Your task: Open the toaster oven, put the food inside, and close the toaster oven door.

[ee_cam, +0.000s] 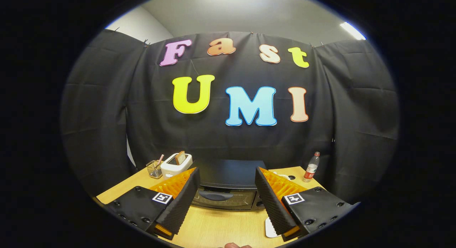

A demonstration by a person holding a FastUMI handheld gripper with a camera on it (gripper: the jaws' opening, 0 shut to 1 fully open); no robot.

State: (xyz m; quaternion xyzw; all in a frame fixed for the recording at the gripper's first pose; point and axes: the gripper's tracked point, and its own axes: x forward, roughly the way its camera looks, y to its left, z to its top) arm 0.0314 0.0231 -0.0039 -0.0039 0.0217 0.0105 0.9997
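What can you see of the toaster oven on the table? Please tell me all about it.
The toaster oven is a dark, boxy appliance with a flat top. Its front door looks like dark glass, with a long oval handle near the upper edge. The door is shut. The oven stands upright on the wooden table, against the black cloth wall, facing the claw. The claw is open, and the oven lies just beyond its fingers, seen between them. Nothing touches the oven except the table.

Light wooden table [221,226]. On it: a black toaster oven [228,187] at centre, door closed; a white pop-up toaster [175,165] holding a bread slice and a wire basket [154,169] touching its side; a plastic bottle [311,167] upright at the opposite corner; a white plate [270,228], partly hidden.
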